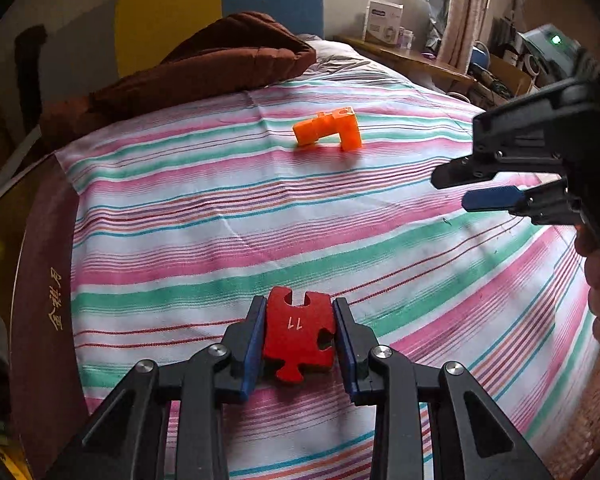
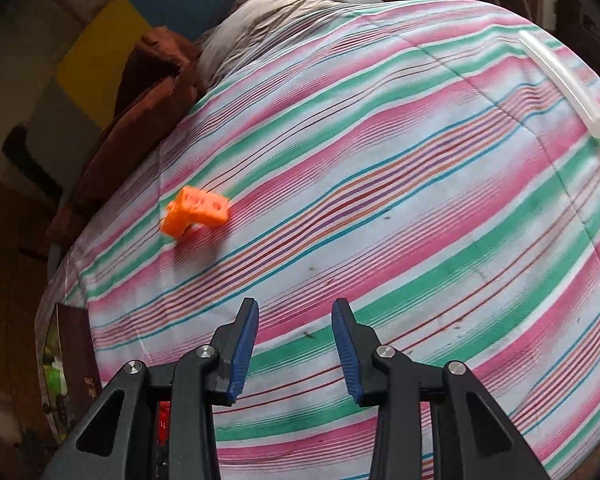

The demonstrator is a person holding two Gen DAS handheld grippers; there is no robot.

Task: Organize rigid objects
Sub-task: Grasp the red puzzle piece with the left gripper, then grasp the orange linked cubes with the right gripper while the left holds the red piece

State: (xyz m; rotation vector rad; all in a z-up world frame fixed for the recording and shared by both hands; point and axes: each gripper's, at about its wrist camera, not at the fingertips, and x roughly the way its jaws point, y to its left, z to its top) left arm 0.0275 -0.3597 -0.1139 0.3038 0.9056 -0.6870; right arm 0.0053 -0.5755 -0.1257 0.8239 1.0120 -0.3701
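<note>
Between the blue pads of our left gripper (image 1: 299, 338) sits the red puzzle piece (image 1: 299, 336), a flat jigsaw-shaped block with the number 11 marked on its face; the pads press on both its side edges, so it is pinched firmly, low over the striped cloth (image 1: 220, 216). Further out on that cloth, well apart from the red piece, lies the orange block (image 1: 327, 128), an angular part with round holes along one face (these show best in the right wrist view, (image 2: 196, 211)). Nothing stands between the two.

Our right gripper (image 2: 295, 350) hangs over bare cloth with its fingers spread and nothing between them; from the left wrist view we see it come in from the right edge (image 1: 456, 190), with a hand (image 1: 598, 280) behind it. A pale translucent tube (image 2: 560, 84) lies near the cloth's far right edge, and something orange is just beside its lower end, cut off by the frame.

We work on a rounded surface covered by pink, green and white stripes. A brown quilted cover (image 1: 204, 64) is heaped at the far left, a dark red board with gold characters (image 1: 46, 280) lies along the left side, and beyond are a window with a curtain (image 1: 464, 12), a wooden shelf with a white box (image 1: 383, 20), and clutter to the right.
</note>
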